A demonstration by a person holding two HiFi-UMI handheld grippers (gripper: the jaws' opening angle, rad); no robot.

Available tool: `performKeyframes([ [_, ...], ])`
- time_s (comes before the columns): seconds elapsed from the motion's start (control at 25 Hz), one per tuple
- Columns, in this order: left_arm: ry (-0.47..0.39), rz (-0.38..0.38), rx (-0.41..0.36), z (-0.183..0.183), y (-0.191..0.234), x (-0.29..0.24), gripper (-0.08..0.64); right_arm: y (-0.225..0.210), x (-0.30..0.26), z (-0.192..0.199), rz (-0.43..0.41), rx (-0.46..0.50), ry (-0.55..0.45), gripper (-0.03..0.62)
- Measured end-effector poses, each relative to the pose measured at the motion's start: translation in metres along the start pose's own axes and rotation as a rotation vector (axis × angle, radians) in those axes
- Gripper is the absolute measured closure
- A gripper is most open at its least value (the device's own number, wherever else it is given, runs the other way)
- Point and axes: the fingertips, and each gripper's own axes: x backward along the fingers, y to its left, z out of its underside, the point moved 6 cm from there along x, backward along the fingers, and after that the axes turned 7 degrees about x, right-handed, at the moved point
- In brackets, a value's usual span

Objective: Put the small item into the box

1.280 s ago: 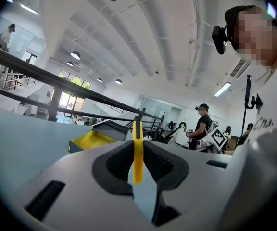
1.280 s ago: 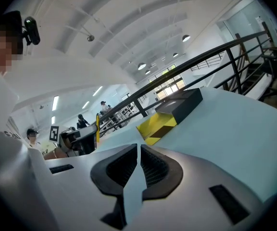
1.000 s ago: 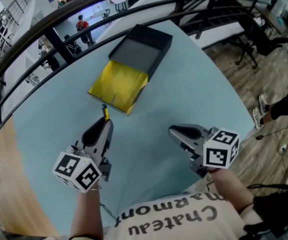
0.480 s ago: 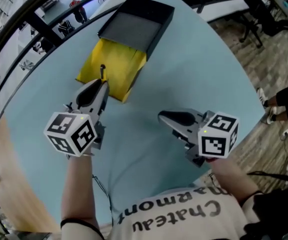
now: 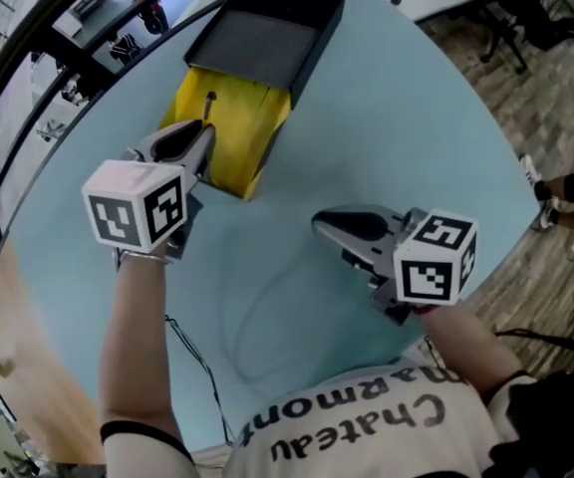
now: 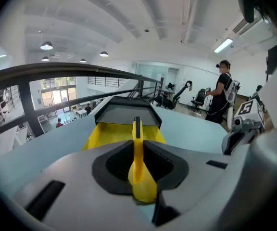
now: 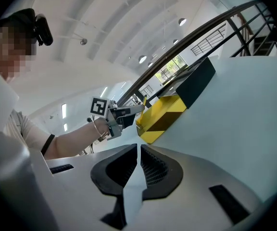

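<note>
left claw (image 5: 203,139) pinches the slim yellow black-tipped plastic stick (image 5: 209,104) above the yellow tray (image 5: 247,157) of the open black box (image 5: 257,43); right claw (image 5: 323,226) is closed, empty. let go tilted, it might glance off the rim onto the pale tabletop (image 5: 397,137).

Head view steeply down; gripper views share box (image 6: 124,113).
</note>
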Motion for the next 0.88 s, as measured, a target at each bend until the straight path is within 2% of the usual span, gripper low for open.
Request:
performKeyframes([
  [0.2,0.153,0.017,-0.022,0.006,0.009,-0.023,0.499,-0.003,0.000,0.006,-0.001,-0.004,0.020,0.545],
  [0.4,0.301,0.018,-0.102,0.008,0.006,-0.033,0.499,-0.008,0.006,0.005,0.017,-0.018,0.013,0.545],
  [0.72,0.453,-0.027,-0.144,0.016,0.004,-0.046,0.499,-0.011,0.015,0.006,0.025,-0.027,0.006,0.545],
  [0.88,0.513,-0.053,-0.192,0.020,0.002,-0.052,0.499,-0.012,0.023,0.005,0.037,-0.025,0.002,0.545],
])
